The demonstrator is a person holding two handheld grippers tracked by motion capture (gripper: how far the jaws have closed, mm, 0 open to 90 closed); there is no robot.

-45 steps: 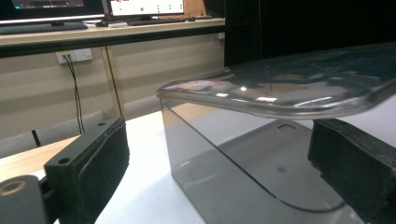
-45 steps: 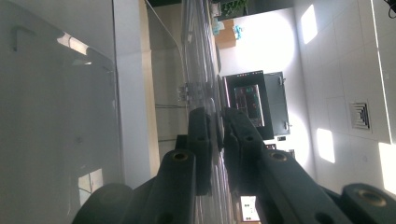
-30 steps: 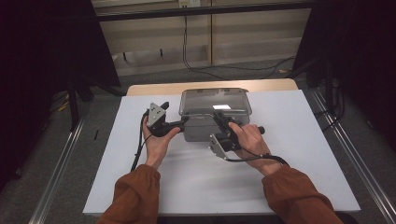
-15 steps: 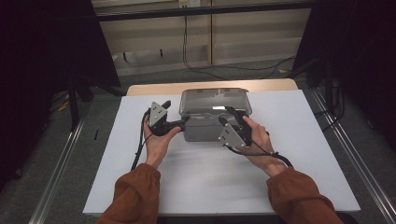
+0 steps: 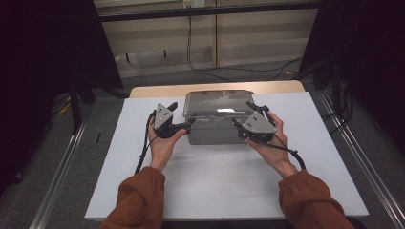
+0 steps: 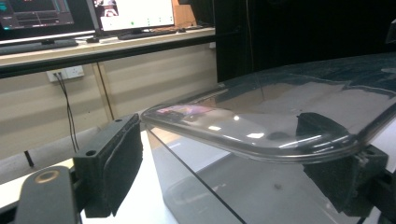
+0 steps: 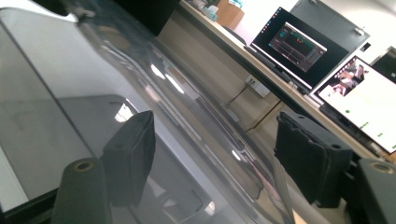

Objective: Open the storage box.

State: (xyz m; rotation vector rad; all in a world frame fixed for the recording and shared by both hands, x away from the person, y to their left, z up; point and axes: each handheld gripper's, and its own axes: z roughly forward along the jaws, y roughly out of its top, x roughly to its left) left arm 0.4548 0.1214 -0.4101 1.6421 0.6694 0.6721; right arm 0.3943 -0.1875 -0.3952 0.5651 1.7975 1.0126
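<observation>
Lid (image 5: 217,102) edges now sit between both my open claws, at frame centre. Right claw (image 5: 252,121) has swung from the box (image 5: 215,134) front to its right end, mirroring left claw (image 5: 177,125); neither grips yet, so lifting seems next.

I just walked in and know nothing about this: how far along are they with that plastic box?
Early on. Both tools are in position: the left gripper and right gripper sit at opposite ends of the clear lid, jaws open astride its edge. The lid still lies on the grey box. Gripping and lifting seem left.
</observation>
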